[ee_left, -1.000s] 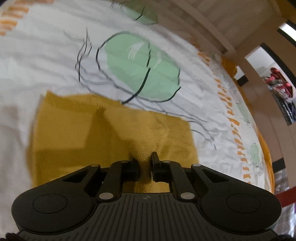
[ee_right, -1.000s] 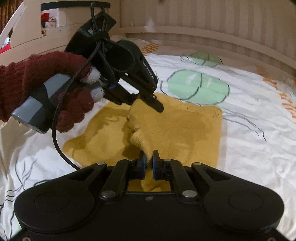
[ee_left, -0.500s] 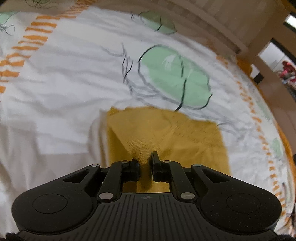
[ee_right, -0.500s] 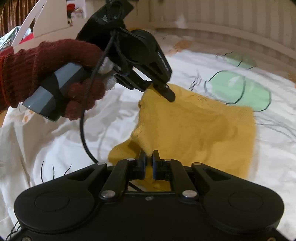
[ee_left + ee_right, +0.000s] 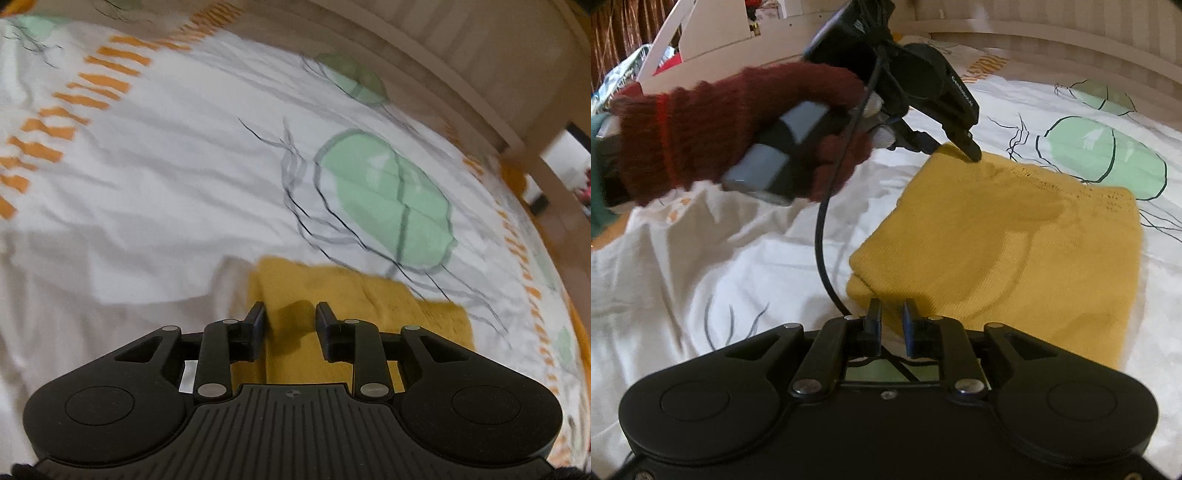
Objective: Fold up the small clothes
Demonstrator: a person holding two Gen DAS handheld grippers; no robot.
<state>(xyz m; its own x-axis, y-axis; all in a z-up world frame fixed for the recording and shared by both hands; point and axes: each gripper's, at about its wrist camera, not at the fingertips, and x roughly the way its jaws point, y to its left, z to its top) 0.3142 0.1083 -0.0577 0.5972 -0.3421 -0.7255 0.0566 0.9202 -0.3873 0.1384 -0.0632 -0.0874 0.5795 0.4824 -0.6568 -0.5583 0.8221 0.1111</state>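
1. My left hand-held gripper [image 5: 290, 314] hangs low over the yellow knit garment [image 5: 369, 302], which lies folded on the bed sheet [image 5: 166, 192]. Its jaws are opening, with a clear gap between them; the cloth lies below that gap, and neither pad presses it.
2. My right hand-held gripper [image 5: 890, 312] sits at the near corner of the same garment [image 5: 1015, 243]. Its jaws are opening too, a narrow gap showing; the folded edge lies just past the fingertips and nothing is pinched between them.
3. The garment forms a rough rectangle on the bed, with its folded left edge thick and rounded, and a green leaf print [image 5: 1100, 155] on the sheet just beyond its far side.
4. Only the right wrist view shows my left hand [image 5: 738, 125], in a dark red knit glove, wrapped around the grey handle of the left hand-held gripper [image 5: 955, 149], with a black cable [image 5: 822, 229] looping down from it. There the tip of one left finger touches or nearly touches the far left corner of the garment; I cannot tell which.
5. Only the left wrist view shows the orange dashes [image 5: 92, 92] along the sheet's border and the wooden bed frame [image 5: 461, 96] curving behind. It is blurred.
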